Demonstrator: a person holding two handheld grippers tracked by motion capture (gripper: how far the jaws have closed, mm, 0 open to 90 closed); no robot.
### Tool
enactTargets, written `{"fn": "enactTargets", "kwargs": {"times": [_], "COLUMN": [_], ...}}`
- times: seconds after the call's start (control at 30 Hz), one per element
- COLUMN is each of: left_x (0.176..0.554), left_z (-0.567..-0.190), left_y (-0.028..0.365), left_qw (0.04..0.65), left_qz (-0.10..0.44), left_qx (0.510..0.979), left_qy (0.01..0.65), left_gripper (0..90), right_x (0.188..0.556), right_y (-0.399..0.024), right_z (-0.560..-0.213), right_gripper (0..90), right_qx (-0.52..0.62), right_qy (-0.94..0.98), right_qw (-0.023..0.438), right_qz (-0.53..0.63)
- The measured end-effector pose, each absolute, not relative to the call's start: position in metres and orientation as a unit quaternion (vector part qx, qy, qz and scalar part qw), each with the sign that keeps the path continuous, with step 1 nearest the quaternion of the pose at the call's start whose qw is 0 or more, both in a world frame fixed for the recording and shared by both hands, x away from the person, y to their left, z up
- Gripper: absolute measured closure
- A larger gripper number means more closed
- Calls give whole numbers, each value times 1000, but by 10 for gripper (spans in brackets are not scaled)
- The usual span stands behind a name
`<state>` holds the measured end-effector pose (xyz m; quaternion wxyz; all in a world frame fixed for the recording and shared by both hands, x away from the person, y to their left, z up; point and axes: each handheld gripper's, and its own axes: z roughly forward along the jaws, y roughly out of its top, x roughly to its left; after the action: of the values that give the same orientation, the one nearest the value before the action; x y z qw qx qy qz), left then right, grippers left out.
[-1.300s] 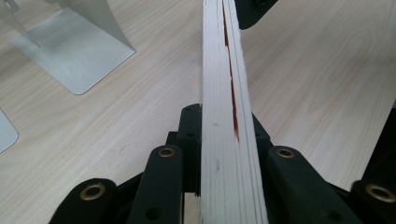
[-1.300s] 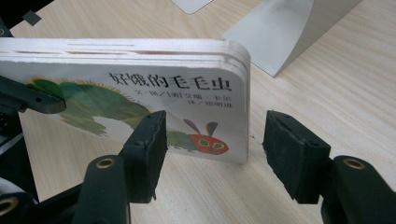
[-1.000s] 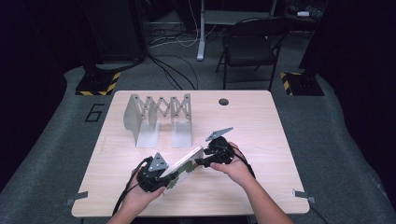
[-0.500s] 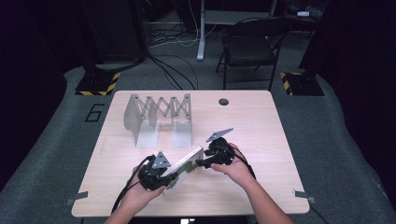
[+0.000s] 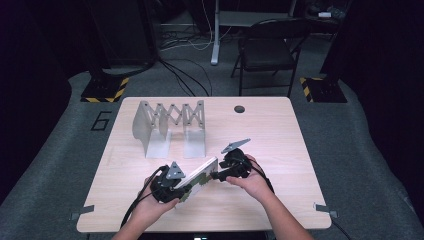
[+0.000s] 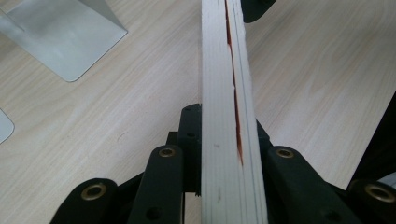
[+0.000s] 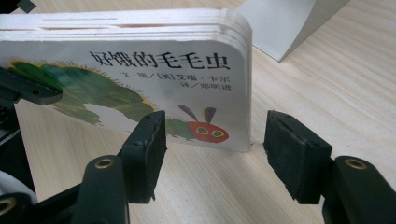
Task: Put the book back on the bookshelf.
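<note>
A white board book [image 5: 200, 175] with a green caterpillar on its cover [image 7: 140, 70] is held just above the table near the front edge. My left gripper [image 5: 181, 189] is shut on its near-left end; in the left gripper view the page edge [image 6: 224, 93] runs straight out between the two black jaws [image 6: 224, 140]. My right gripper [image 5: 218, 175] stands at the book's far-right corner. Its jaws [image 7: 219, 154] are open, one pad [image 7: 149, 149] in front of the cover and the other pad [image 7: 292, 158] off to the side, neither pressing on the book.
A grey metal expanding book rack [image 5: 170, 120] stands at the back left of the wooden table [image 5: 280, 150]; its flat feet [image 6: 65, 32] [image 7: 280, 23] lie close to the book. A round cable hole [image 5: 239, 108] is at the back. A folding chair [image 5: 265, 50] stands beyond the table.
</note>
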<state>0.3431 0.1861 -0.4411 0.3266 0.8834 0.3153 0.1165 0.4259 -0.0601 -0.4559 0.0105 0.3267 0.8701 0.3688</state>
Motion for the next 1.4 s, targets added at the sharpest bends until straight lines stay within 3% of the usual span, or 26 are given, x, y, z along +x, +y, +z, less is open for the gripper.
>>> {"fn": "enactTargets", "kwargs": {"times": [0.7,1.4], "left_x": [346,346], "left_z": [-440,-422], "left_y": [191,203], "left_qw": [345,352], "left_qz": [99,126], "left_qx": [875,864], "left_qy": [325,337], "left_gripper": [758,758], "right_x": [428,432], "right_y": [-69,-81], "right_z": [-453,-445], "right_gripper": [387,384], "right_qx": [348,360], "right_qy": [859,848], "right_qw": [14,23], "right_qz": [375,388]}}
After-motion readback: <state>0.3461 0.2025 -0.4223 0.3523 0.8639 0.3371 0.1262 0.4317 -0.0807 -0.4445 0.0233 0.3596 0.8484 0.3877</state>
